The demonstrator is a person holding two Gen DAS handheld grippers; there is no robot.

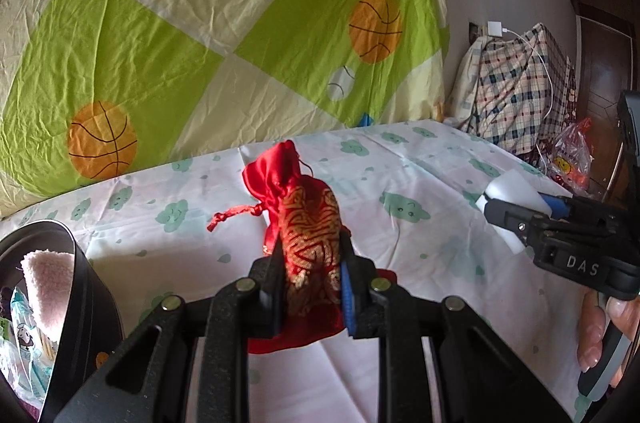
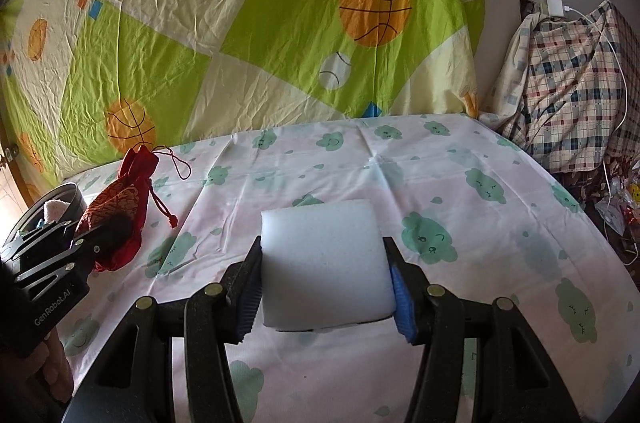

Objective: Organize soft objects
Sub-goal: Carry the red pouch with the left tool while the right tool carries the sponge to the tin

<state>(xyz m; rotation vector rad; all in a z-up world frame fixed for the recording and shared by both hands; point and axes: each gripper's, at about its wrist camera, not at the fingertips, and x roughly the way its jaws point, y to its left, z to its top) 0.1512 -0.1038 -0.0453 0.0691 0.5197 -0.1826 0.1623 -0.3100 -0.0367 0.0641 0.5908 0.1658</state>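
Observation:
A red and gold drawstring pouch point(image 1: 308, 223) is pinched between the pads of my left gripper point(image 1: 310, 283), lifted off the cloud-print sheet point(image 1: 420, 255). The right wrist view shows the same pouch point(image 2: 120, 207) at the left, in the left gripper point(image 2: 108, 239). My right gripper point(image 2: 326, 271) is shut on a white foam block point(image 2: 324, 263), its pads pressing both sides. In the left wrist view that foam block point(image 1: 512, 195) and the right gripper point(image 1: 516, 211) are at the right, with a hand point(image 1: 600, 327) below.
A black round container point(image 1: 76, 287) holding a pink fluffy cloth point(image 1: 48, 283) stands at the left; its rim point(image 2: 60, 195) shows in the right wrist view. A basketball-print sheet point(image 1: 200, 23) hangs behind. A plaid bundle point(image 2: 572, 83) and plastic bags point(image 1: 572, 151) lie at the right.

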